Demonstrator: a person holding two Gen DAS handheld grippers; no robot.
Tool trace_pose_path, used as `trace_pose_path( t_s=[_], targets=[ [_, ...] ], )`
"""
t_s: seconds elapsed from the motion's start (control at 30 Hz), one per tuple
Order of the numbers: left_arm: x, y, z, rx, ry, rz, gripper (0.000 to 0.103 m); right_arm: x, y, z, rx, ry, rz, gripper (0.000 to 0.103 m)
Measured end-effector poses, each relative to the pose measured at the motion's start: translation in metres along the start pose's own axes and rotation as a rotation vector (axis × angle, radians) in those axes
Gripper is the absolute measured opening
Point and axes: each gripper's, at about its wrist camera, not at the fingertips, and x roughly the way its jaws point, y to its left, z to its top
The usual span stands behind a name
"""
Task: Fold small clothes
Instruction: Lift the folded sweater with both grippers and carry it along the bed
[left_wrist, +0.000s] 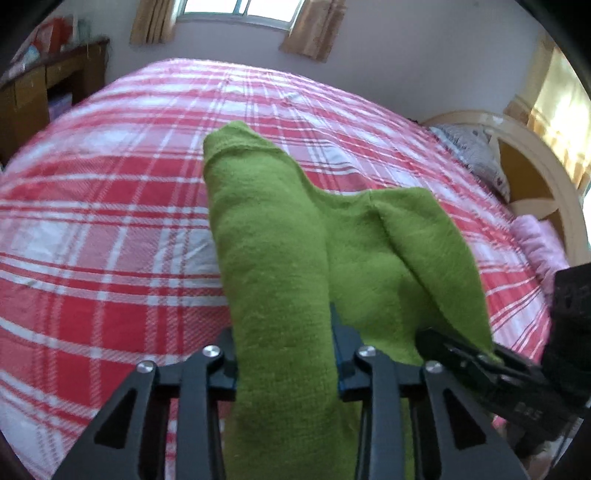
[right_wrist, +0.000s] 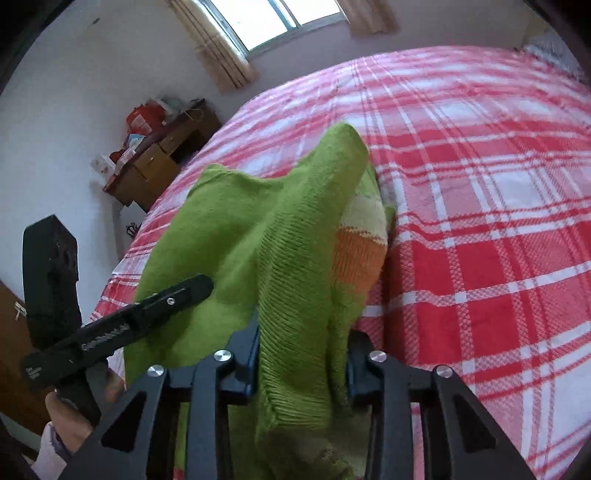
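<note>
A small green knitted garment (left_wrist: 273, 240) with an orange and cream patch (right_wrist: 360, 254) hangs lifted over the red plaid bed (left_wrist: 110, 221). My left gripper (left_wrist: 286, 354) is shut on a thick fold of it; the cloth hides the fingertips. My right gripper (right_wrist: 301, 365) is shut on another part of the same garment (right_wrist: 258, 229). The two grippers are close side by side: the right one shows at the right edge of the left wrist view (left_wrist: 491, 365), and the left one at the left of the right wrist view (right_wrist: 122, 332).
The plaid bed (right_wrist: 480, 221) fills both views. A wooden desk (right_wrist: 155, 162) with clutter stands by the far wall under a curtained window (left_wrist: 240, 11). A curved headboard (left_wrist: 532, 177), a grey pillow (left_wrist: 472, 151) and pink bedding (left_wrist: 539, 243) lie at the right.
</note>
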Motion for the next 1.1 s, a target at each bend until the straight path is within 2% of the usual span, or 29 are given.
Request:
trace_pose_path(
  t_s=[0.1,0.5,0.77,1.1],
  targets=[
    [-0.013,-0.004,-0.006,0.023,-0.011,0.046,0.034,-0.014,0.014,-0.009,-0.007,-0.026,0.009,0.034],
    [-0.066,0.008,-0.027,0.047,-0.059,0.147,0.034,-0.054,0.075,-0.04,-0.049,-0.101,0.058,0.033],
    [-0.103,0.043,-0.039,-0.006,-0.093,0.188,0.034,-0.058,0.123,-0.053,-0.091,-0.104,0.12,0.033],
    [-0.144,0.101,-0.056,-0.086,-0.131,0.275,0.034,-0.034,0.194,-0.065,-0.169,-0.064,0.209,0.033]
  ],
)
